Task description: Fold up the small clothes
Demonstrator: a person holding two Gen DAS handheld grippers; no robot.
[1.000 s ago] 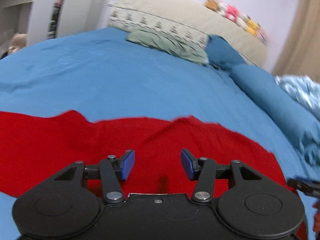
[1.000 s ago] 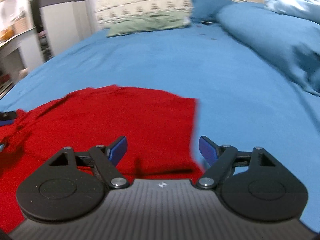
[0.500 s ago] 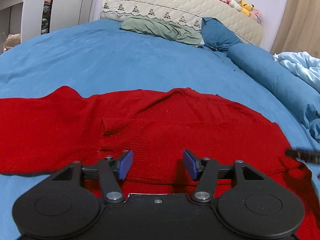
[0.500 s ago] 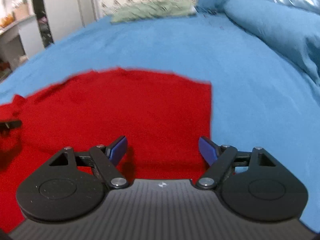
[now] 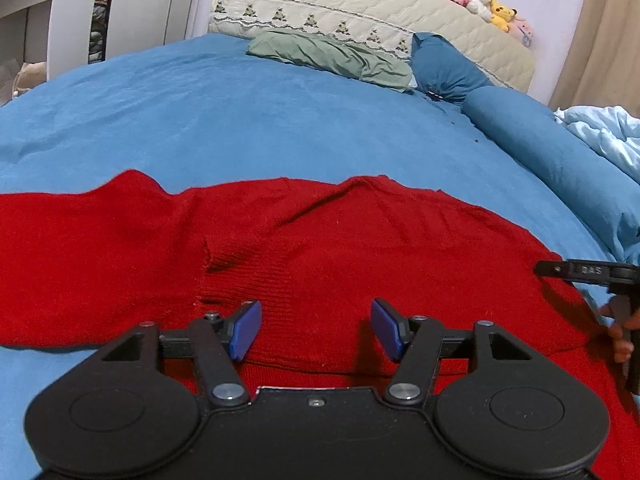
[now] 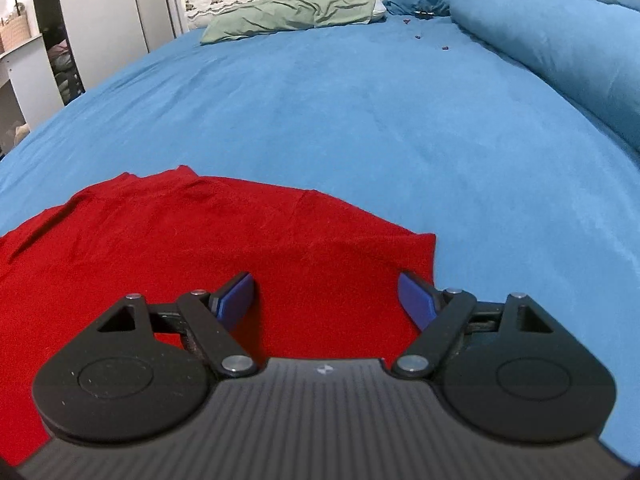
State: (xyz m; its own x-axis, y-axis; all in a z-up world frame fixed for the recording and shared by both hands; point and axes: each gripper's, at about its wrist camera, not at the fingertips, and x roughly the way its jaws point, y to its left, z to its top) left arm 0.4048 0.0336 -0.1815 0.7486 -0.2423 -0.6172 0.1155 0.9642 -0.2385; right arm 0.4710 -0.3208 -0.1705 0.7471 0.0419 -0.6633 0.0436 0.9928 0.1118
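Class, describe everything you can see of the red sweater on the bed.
The red sweater is a knitted garment, ribbed in places, spread nearly flat on the blue bedsheet with soft wrinkles and a small raised fold near its middle. One part stretches out of the left wrist view's left edge. Its squared corner lies by the right gripper. Both grippers hover over it with jaws open, nothing between them.

Both grippers, left gripper [image 5: 316, 330] and right gripper [image 6: 326, 300], are black with blue pads, silver screws and round hubs.
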